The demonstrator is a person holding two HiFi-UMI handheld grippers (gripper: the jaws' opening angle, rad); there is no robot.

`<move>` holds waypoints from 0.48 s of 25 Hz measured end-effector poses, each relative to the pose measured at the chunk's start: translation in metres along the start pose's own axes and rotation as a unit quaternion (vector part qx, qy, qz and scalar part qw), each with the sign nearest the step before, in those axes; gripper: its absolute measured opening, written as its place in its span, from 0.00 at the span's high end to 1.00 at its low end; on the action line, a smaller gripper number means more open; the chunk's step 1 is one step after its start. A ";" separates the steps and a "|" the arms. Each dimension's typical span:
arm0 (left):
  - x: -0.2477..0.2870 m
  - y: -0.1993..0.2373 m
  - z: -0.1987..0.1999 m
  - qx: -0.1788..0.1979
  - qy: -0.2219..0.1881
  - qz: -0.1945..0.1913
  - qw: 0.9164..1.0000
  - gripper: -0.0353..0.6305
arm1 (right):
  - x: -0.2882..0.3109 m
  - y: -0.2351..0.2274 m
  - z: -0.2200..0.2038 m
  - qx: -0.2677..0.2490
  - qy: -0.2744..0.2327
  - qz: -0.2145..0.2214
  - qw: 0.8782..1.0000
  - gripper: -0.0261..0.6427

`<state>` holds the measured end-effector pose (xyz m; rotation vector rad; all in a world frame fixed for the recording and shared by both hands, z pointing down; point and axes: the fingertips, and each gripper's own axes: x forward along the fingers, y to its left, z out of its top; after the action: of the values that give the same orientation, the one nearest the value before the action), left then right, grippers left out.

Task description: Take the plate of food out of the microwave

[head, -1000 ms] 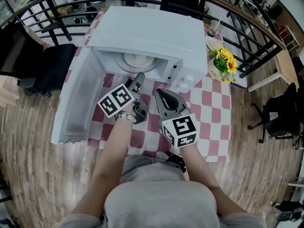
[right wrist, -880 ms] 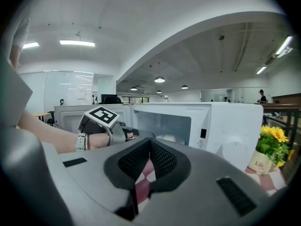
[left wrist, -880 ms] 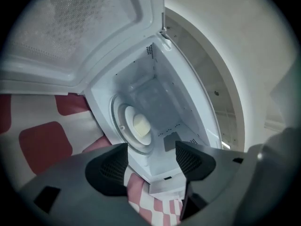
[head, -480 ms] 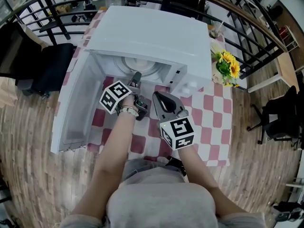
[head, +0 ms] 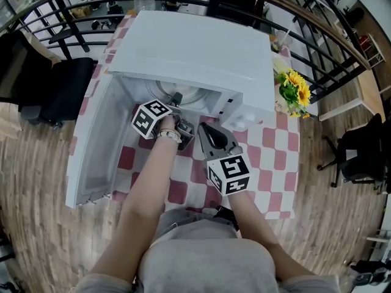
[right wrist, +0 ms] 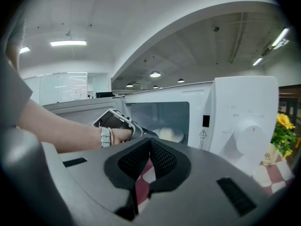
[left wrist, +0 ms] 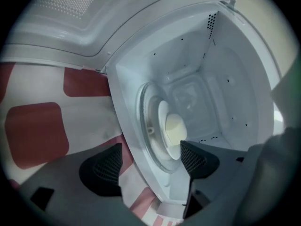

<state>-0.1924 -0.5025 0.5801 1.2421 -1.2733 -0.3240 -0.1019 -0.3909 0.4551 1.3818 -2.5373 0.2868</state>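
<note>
Having been lowered to the microwave [head: 195, 47] mouth, left gripper [left wrist: 150, 161] is shown with jaws spread wider than before, empty, facing plate of food [left wrist: 175, 130]; right gripper [right wrist: 149, 160] jaws pressed together.

The left gripper [left wrist: 149, 160] tilts downward, its jaws just opened wide and gripping nothing. Just behind those jaws, the right gripper [right wrist: 149, 158] has its jaws together, empty.

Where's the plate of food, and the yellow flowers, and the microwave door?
plate of food [left wrist: 175, 128]: left gripper view, on the pale food in its middle.
yellow flowers [head: 292, 83]: head view, on a yellow bloom.
microwave door [head: 101, 142]: head view, on its open inner panel.
</note>
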 end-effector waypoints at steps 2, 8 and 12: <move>0.004 0.001 0.000 -0.005 0.001 0.014 1.000 0.39 | 0.002 -0.002 -0.001 0.003 0.002 0.000 1.000 0.92; 0.015 0.006 0.002 -0.031 -0.003 0.048 0.998 0.39 | 0.005 -0.007 -0.004 0.010 0.005 -0.002 1.000 0.92; 0.022 0.007 0.004 -0.047 -0.003 0.060 0.997 0.39 | 0.006 -0.009 -0.007 0.012 0.010 -0.005 1.000 0.92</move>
<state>-0.1908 -0.5189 0.5970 1.0797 -1.3176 -0.2983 -0.0967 -0.3989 0.4643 1.3935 -2.5188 0.3287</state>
